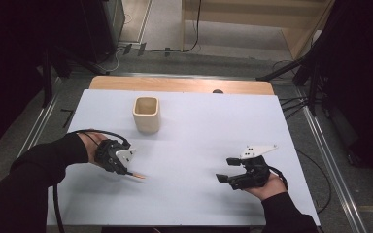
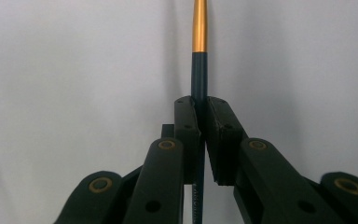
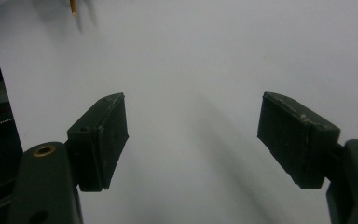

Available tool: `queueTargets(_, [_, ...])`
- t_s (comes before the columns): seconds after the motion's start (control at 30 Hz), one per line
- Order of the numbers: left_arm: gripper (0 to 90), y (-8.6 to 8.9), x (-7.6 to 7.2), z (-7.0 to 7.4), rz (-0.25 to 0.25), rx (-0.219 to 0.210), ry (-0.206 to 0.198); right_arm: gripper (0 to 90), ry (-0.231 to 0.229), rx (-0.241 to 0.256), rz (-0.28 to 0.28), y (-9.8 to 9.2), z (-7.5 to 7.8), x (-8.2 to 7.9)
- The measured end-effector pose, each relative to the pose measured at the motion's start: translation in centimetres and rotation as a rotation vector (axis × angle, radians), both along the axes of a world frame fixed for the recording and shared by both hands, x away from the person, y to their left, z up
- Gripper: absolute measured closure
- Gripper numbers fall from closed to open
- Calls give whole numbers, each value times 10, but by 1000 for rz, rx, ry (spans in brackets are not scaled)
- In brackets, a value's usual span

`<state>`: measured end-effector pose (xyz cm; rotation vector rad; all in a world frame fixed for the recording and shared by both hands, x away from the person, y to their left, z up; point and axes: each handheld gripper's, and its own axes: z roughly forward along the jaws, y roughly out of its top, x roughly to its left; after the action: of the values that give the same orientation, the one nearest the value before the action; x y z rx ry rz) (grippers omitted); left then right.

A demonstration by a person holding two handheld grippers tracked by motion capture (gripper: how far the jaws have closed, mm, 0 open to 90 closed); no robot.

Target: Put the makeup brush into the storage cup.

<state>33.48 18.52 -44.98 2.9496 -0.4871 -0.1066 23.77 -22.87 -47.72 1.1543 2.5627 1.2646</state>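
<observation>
Left gripper (image 1: 125, 170): in my left hand, over the near-left part of the white table (image 1: 189, 194); its grey plate faces up and its cable loops back round my wrist.
Left fingers (image 2: 186, 122): clamped together on a pen, one pad pressing each side of the barrel.
Pen (image 2: 199, 74): slim, with a dark blue-green barrel and a gold-orange end section. It runs straight out past my left fingertips, the gold end farthest from them; the rest of the barrel passes back between the pads toward my palm, with small print on it too blurred to read.
Pen from above (image 1: 137, 175): the orange tip juts out beyond my left fingers, low over the table and pointing toward my right side; I cannot tell whether it touches the surface.
Right gripper (image 1: 229, 169): in my right hand, over the near-right part of the table, well apart from the left one.
Right fingers (image 3: 103, 140): spread wide apart, with bare table between the pads.
Pen from my right fingers (image 3: 73, 6): far ahead and to their left, only the orange tip at the top edge.
Cup (image 1: 146, 114): cream-coloured, squarish, upright, open-topped; beyond my left fingers toward the far side, well apart from both grippers.
</observation>
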Motion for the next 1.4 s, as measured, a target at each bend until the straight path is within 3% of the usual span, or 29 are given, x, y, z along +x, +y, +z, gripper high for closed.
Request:
queueTargets(0.1, [841, 2, 3, 8, 64, -37, 28, 250, -1, -1, 1, 0, 0, 0])
queueTargets(0.27, [841, 5, 8, 22, 181, -134, 72, 251, 1, -1, 0, 0, 0, 0])
queueTargets(0.33, [841, 5, 9, 25, 226, -149, 84, 251, 0, -1, 0, 0, 0, 0])
queueTargets(0.5, [841, 6, 12, 28, 300, -215, 154, 251, 1, -2, 0, 0, 0, 0])
queueTargets(0.53, [842, 6, 12, 28, 314, -225, 149, 251, 2, -2, 0, 0, 0, 0])
queueTargets(0.6, [842, 6, 13, 27, 323, -230, 165, 252, 3, -3, 2, 0, 0, 0])
queueTargets(0.67, [843, 7, 13, 28, 331, -262, 179, 252, 1, -2, 1, 0, 0, 0])
queueTargets(0.87, [843, 9, 13, 31, 355, -289, 179, 252, 3, -4, 2, 0, 0, 0])
queueTargets(1.4, [843, 13, 11, 47, 410, -434, 208, 251, 7, -1, -1, 0, 0, 0])
